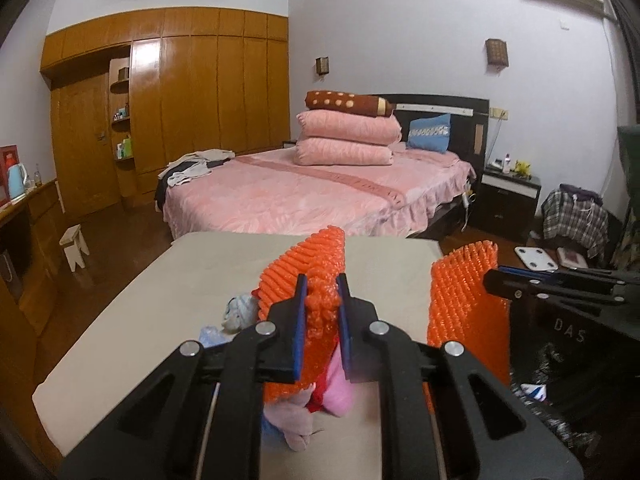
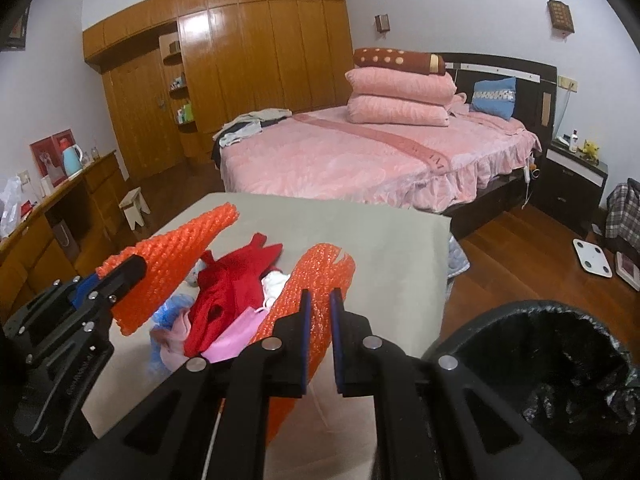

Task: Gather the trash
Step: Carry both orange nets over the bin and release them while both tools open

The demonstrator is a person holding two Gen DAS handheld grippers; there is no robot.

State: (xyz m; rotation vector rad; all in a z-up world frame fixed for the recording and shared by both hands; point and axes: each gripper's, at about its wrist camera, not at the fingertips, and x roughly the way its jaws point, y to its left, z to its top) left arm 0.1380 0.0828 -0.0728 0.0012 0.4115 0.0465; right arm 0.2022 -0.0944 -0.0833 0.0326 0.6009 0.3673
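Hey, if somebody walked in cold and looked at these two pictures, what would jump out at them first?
The bright orange bubble-wrap sheet stands out, pinched at one end by the left hand-held gripper and at the other by the right hand-held gripper, above the beige padded table. Beneath it lies a crumpled red cloth. Behind is the pink-covered bed, and at lower right a black-lined trash bin.

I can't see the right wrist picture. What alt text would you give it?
Two black grippers each pinch a piece of orange bubble wrap above a beige table strewn with red and pink cloth; a black-lined trash bin sits at lower right. Behind is a pink bed and wooden wardrobe.
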